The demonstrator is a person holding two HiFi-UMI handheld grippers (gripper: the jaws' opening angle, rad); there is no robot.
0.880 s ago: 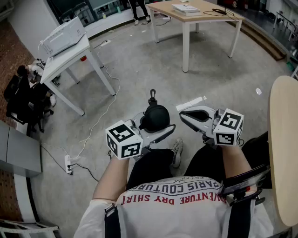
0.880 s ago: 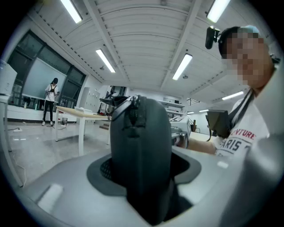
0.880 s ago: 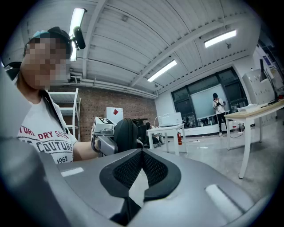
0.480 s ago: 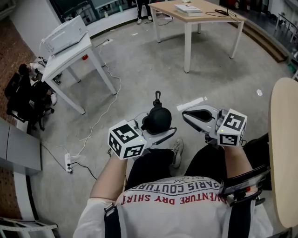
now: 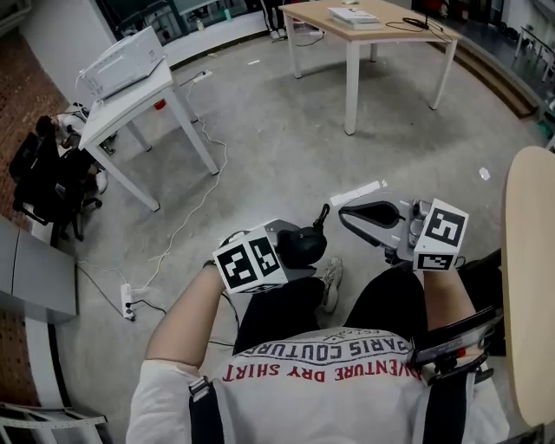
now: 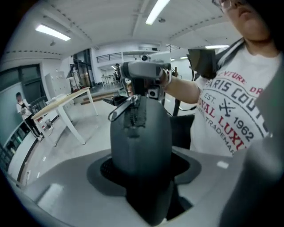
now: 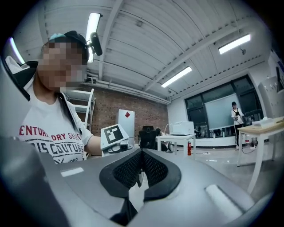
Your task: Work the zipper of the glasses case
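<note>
My left gripper (image 5: 293, 251) is shut on the black glasses case (image 5: 300, 244), held in front of the person's lap. The case's zipper pull loop (image 5: 321, 215) sticks up and right, toward my right gripper (image 5: 345, 213). In the left gripper view the case (image 6: 141, 142) stands upright between the jaws of my left gripper (image 6: 142, 170), with its zipper seam (image 6: 133, 113) facing the camera and the right gripper (image 6: 144, 71) behind it. In its own view my right gripper (image 7: 141, 167) is shut with nothing between its pads, a short way right of the case.
A white table with a printer (image 5: 130, 87) stands at the back left and a wooden table (image 5: 364, 26) at the back. A round wooden tabletop (image 5: 529, 277) edges the right side. A power strip and cable (image 5: 128, 303) lie on the floor at left.
My left gripper has turned and come lower and to the right; the case has tipped so its pull loop now points toward the right gripper. The right gripper has barely shifted.
</note>
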